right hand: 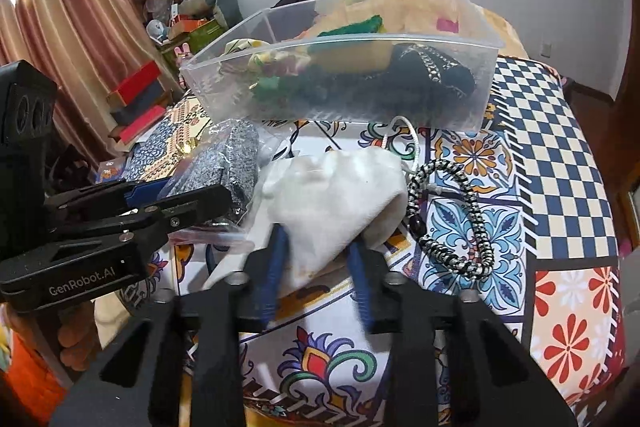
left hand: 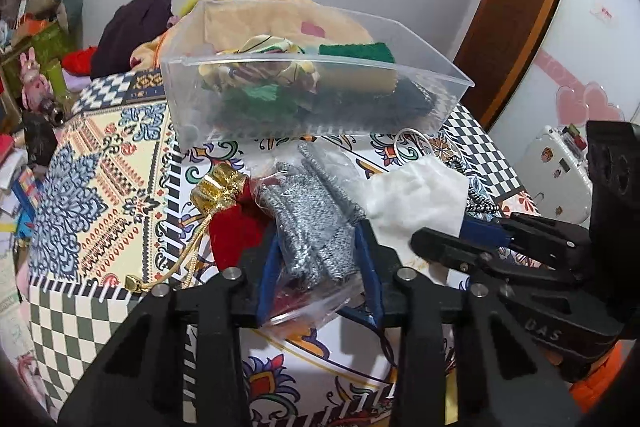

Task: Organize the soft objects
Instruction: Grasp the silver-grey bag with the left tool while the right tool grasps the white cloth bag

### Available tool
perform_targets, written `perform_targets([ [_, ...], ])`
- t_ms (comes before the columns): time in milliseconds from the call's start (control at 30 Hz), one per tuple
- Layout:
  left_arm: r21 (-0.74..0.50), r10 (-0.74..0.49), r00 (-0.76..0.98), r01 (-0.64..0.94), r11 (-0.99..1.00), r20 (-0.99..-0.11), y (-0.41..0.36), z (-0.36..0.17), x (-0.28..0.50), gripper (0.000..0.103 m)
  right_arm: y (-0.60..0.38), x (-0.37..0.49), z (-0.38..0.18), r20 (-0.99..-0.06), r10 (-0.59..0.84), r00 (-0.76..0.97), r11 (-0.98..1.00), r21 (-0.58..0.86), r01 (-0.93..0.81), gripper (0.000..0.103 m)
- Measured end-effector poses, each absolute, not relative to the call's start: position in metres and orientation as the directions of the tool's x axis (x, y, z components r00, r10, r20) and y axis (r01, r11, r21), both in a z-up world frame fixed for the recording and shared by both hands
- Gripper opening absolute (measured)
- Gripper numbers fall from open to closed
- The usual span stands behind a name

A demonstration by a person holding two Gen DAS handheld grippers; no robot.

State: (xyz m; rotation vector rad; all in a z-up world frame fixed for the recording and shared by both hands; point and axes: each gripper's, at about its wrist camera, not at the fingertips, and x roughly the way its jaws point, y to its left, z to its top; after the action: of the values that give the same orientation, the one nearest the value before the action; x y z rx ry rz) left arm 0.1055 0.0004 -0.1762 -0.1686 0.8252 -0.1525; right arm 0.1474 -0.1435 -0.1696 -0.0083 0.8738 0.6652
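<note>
The cloth (right hand: 560, 147) is checkered navy and cream with bright floral tiles. White pouch (right hand: 332, 195), speckled grey knit (left hand: 308, 215), and a black-and-white braided cord (right hand: 460, 219).

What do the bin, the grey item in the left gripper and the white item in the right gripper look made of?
Bin: clear rigid plastic, glossy; contents show through its walls.
Grey item: knitted fabric, ribbed weave, inside a shiny clear plastic bag.
White item: soft matte cloth, probably cotton; it creases and droops, with a drawstring at its top.
</note>
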Motion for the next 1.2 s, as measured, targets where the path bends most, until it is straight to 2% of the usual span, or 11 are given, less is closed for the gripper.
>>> perform_targets([
  [67, -0.194, -0.194, 0.677, 0.077, 0.978, -0.71, -0.003, -0.173, 0.102, 0.029, -0.144, 0.148, -0.169, -0.707, 0.537, 0.46, 0.8, 0.254, -0.543, 0.016],
  [233, -0.201, -0.201, 0.7, 0.083, 0.976, -0.686, -0.002, -0.161, 0.095, 0.026, -0.144, 0.147, -0.163, -0.689, 0.547, 0.475, 0.793, 0.245, -0.558, 0.009],
  [967, -0.201, -0.172, 0.837, 0.076, 0.977, -0.52, 0.023, -0.086, 0.091, 0.026, -0.179, 0.138, -0.082, -0.487, 0.57, 0.662, 0.809, 0.192, -0.555, 0.007],
  [1133, -0.18, -0.149, 0.845, 0.064, 0.982, -0.513, 0.024, -0.084, 0.089, 0.026, -0.18, 0.144, -0.09, -0.529, 0.544, 0.652, 0.822, 0.176, -0.542, 0.008],
  [1200, -0.177, -0.144, 0.84, 0.058, 0.982, -0.524, 0.025, -0.088, 0.088, 0.026, -0.182, 0.145, -0.1, -0.567, 0.513, 0.644, 0.834, 0.154, -0.529, 0.017],
])
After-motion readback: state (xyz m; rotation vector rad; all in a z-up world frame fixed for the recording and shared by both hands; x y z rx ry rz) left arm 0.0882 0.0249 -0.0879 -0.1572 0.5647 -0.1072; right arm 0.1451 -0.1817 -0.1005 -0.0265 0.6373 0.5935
